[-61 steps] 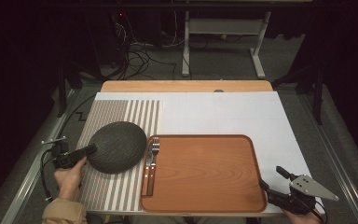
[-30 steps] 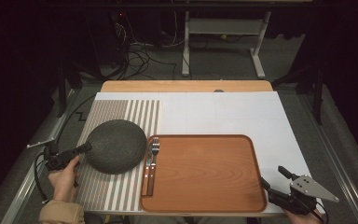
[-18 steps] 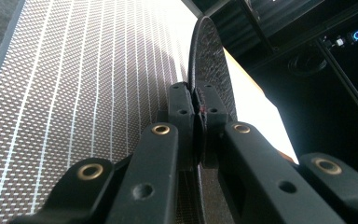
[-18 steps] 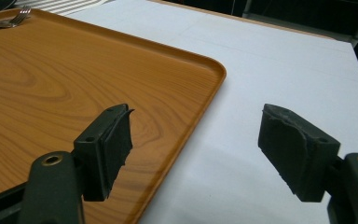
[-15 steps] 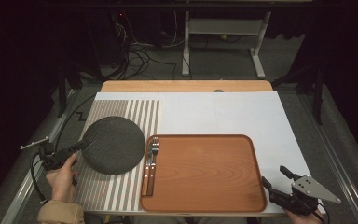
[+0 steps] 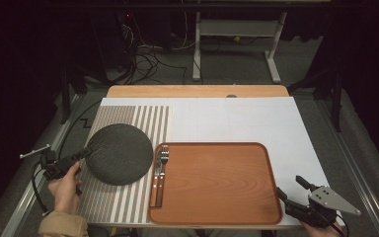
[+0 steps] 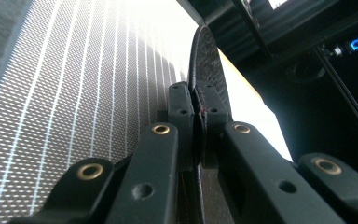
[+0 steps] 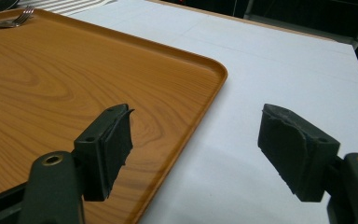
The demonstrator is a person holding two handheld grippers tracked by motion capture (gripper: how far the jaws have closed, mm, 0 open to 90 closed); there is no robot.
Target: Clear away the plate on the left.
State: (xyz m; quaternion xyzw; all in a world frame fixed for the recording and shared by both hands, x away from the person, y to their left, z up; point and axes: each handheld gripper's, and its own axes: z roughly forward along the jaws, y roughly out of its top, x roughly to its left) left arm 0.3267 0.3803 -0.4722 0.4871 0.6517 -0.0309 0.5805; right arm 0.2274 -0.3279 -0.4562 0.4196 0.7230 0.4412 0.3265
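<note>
A dark grey round plate is over the striped placemat at the table's left. My left gripper is shut on its left rim. In the left gripper view the plate stands edge-on between the pads of my left gripper, above the placemat. My right gripper rests open at the front right, just off the corner of the wooden tray. In the right gripper view, nothing lies between the fingers of my right gripper, with the tray to the left.
Two wooden-handled utensils, at least one a fork, lie along the tray's left edge beside the plate. A white sheet covers the table behind and to the right of the tray. Cables and a desk frame stand on the floor beyond.
The plate has shifted slightly left and back with my left gripper and now looks rounder, as if tipped up. The right gripper has stayed where it was.
</note>
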